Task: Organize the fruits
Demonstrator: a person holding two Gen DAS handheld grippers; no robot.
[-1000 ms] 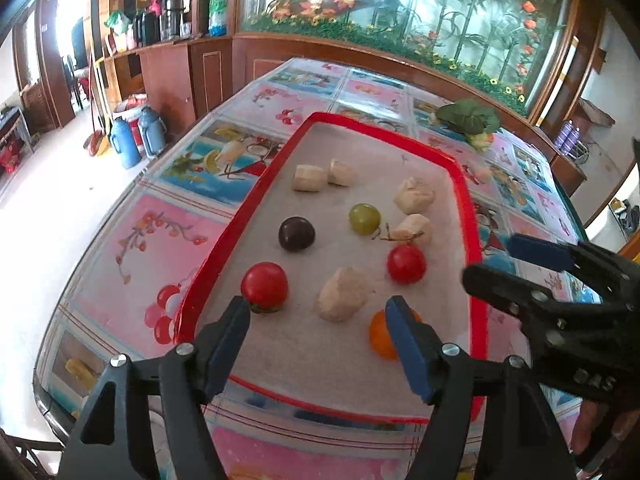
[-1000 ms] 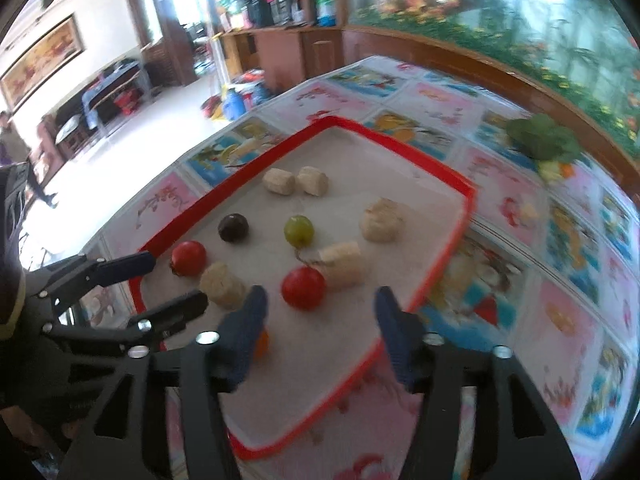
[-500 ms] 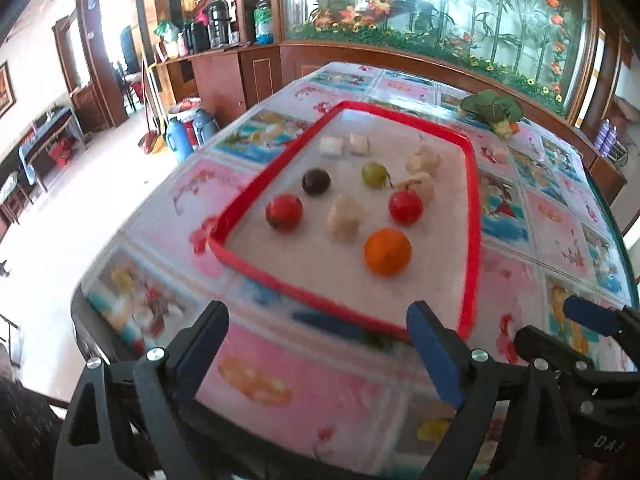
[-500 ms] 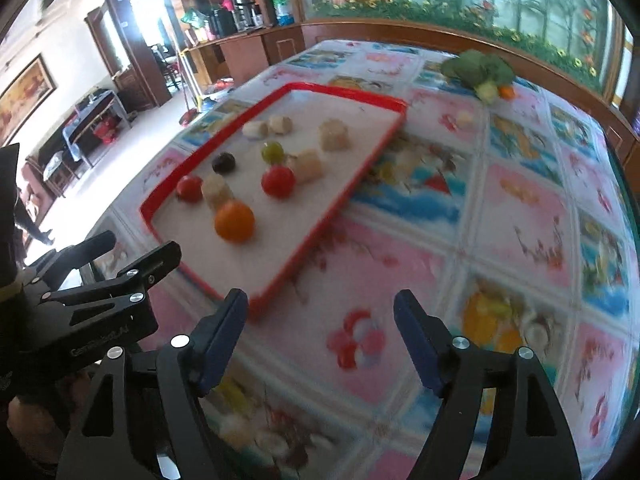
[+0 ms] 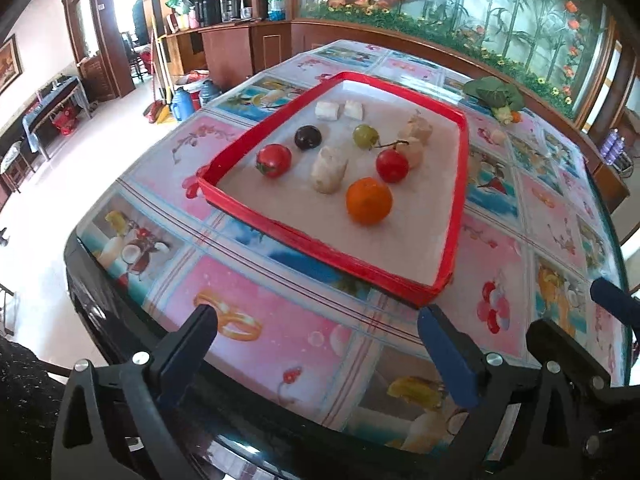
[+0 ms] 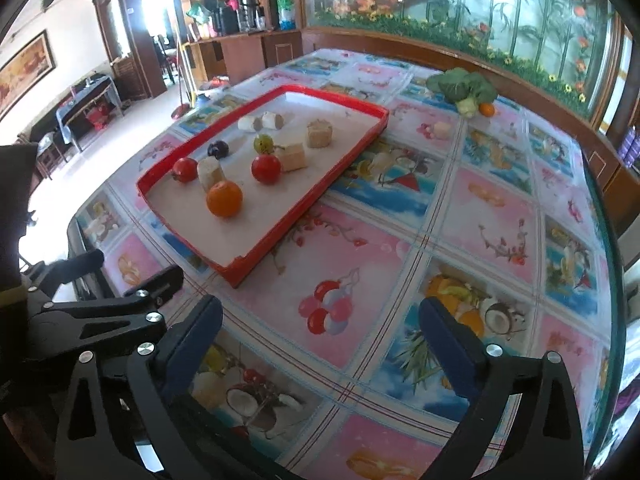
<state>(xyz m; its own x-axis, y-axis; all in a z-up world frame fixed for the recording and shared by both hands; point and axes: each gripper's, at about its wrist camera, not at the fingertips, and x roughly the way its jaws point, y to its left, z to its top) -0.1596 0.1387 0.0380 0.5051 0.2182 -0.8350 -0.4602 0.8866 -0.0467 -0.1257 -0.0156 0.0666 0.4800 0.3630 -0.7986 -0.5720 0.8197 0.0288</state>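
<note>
At the near edge of the tabletop [image 5: 256, 344], both tools are found drawn back from the tray since a second ago, when their fingers stood over the fruit. Left tool [image 5: 316, 344]: jaws opening, spread wide, nothing between them but patterned cloth. Right tool [image 6: 320, 332]: jaws likewise opening, empty, over the cloth to the right of the tray. Neither tool is grasping anything. The withdrawal is judged to mean that the arrangement is finished, or that a fresh approach is being set up.

Red tray [image 5: 332, 248]: lying well ahead of both tools, pale-lined, all pieces inside it. Contents: orange [image 5: 369, 201] nearest; two red tomatoes [image 5: 274, 160], [image 5: 392, 165]; dark plum [image 5: 308, 137]; green grape [image 5: 365, 136]; several pale cut chunks [image 5: 329, 168], two set at the far end. Pieces are loosely scattered rather than grouped by kind.

Outside the tray: leafy greens [image 6: 462, 84] with a small orange fruit [image 6: 487, 109] at the far side.
</note>
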